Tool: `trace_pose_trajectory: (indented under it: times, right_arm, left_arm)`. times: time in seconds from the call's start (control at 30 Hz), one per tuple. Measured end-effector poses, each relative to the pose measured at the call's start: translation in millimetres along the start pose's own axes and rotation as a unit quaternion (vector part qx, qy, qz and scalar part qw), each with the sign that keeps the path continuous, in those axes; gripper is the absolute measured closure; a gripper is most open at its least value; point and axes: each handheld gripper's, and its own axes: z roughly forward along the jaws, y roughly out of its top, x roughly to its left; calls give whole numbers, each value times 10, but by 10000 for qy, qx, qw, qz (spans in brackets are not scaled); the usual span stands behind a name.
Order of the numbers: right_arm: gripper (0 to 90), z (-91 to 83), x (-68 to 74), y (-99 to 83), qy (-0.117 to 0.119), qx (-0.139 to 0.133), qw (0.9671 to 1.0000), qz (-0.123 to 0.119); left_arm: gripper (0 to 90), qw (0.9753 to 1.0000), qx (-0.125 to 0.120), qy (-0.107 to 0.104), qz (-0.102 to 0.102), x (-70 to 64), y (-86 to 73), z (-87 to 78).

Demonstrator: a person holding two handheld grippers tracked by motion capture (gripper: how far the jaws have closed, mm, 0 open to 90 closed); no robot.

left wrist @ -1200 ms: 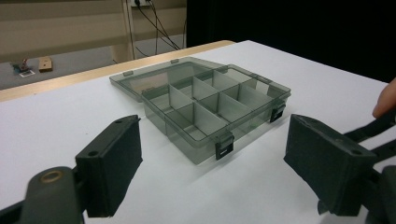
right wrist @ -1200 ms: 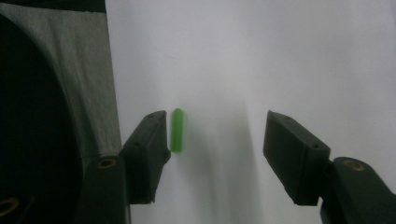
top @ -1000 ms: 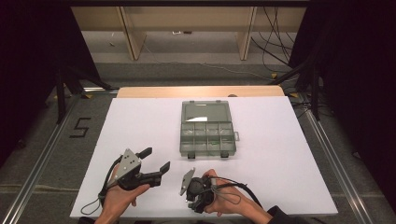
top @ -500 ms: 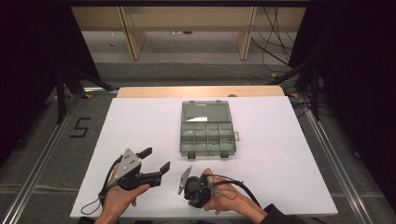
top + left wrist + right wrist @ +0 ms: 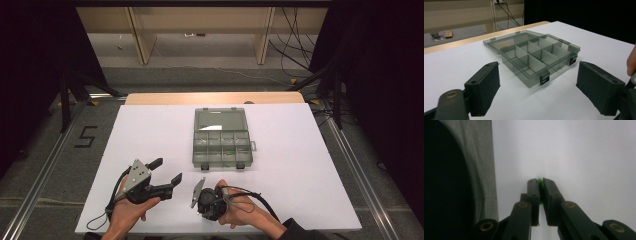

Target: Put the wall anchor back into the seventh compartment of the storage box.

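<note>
A clear grey compartment box (image 5: pixel 222 146) lies open in the middle of the white table (image 5: pixel 300 150), its lid (image 5: pixel 220 120) folded flat on the far side. In the left gripper view the box (image 5: pixel 536 56) sits just ahead, with several compartments that look empty from here. My left gripper (image 5: pixel 166 171) is held above the table's front left, open, nothing between its pads (image 5: pixel 485 87). My right gripper (image 5: pixel 207 204) points down at the table near the front edge. In its own view the right gripper (image 5: pixel 539 182) is shut on a small green piece (image 5: pixel 540 180).
The table's front edge and the grey floor (image 5: pixel 481 157) below it run along the left of the right gripper view. A wooden strip (image 5: pixel 215 98) borders the table's far edge. A fingertip (image 5: pixel 631 62) shows at the right of the left gripper view.
The right hand has shifted its gripper slightly to the left near the front edge. The left gripper and the box have not moved.
</note>
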Motion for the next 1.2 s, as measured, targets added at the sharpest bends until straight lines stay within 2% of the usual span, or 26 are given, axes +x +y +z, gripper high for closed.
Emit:
trace_pose_trajectory:
  times: [0.03, 0.17, 0.33, 0.4, 0.43, 0.53, 0.57, 0.6, 0.7, 0.77, 0.97, 1.1, 1.17, 1.2]
  right_arm:
    - [846, -27, -26, -2, -34, -46, 10000, -48]
    - [846, -145, -93, -29, -191, -193, 9996, 116]
    - [846, -315, -238, -83, -420, -456, 9979, 183]
    - [846, -349, -266, -98, -454, -476, 9974, 278]
    - [846, -414, -338, -129, -526, -527, 9967, 317]
    - [846, -478, -437, -178, -622, -707, 9946, 431]
    - [846, -496, -456, -193, -690, -765, 9933, 528]
    - [846, -496, -456, -193, -690, -765, 9933, 528]
    - [846, -573, -564, -256, -852, -922, 9898, 673]
    - [846, -591, -596, -273, -895, -972, 9890, 671]
    - [846, -685, -793, -390, -1254, -1248, 9792, 992]
    - [846, -711, -899, -440, -1335, -1334, 9751, 1166]
    - [846, -716, -921, -450, -1325, -1343, 9748, 1189]
    - [846, -724, -962, -461, -1384, -1370, 9728, 1256]
  left_arm:
    - [180, 10000, 32, 29, 4, -2, 3, -6]
    - [180, 10000, 4, 1, 4, -1, -1, 1]
    - [180, 10000, 31, 32, -3, -2, 1, 0]
    - [180, 10000, 28, 33, -7, -1, 1, 0]
    - [180, 10000, -1, 9, -10, 1, -1, 4]
    - [180, 10000, -6, 7, -12, 2, -1, 4]
    - [180, 10000, 19, 33, -11, -1, 1, 1]
    - [180, 10000, 19, 33, -11, -1, 1, 1]
    - [180, 10000, -6, 21, -6, 1, 0, 3]
    - [180, 10000, -12, 23, -2, 2, 1, 3]
    - [180, 10000, 6, 55, 10, 3, 5, -3]
    - [180, 10000, -24, 22, -2, 5, 1, 4]
    - [180, 10000, -22, 22, 7, 6, 1, 4]
    - [180, 10000, -24, 20, 11, 7, 1, 5]
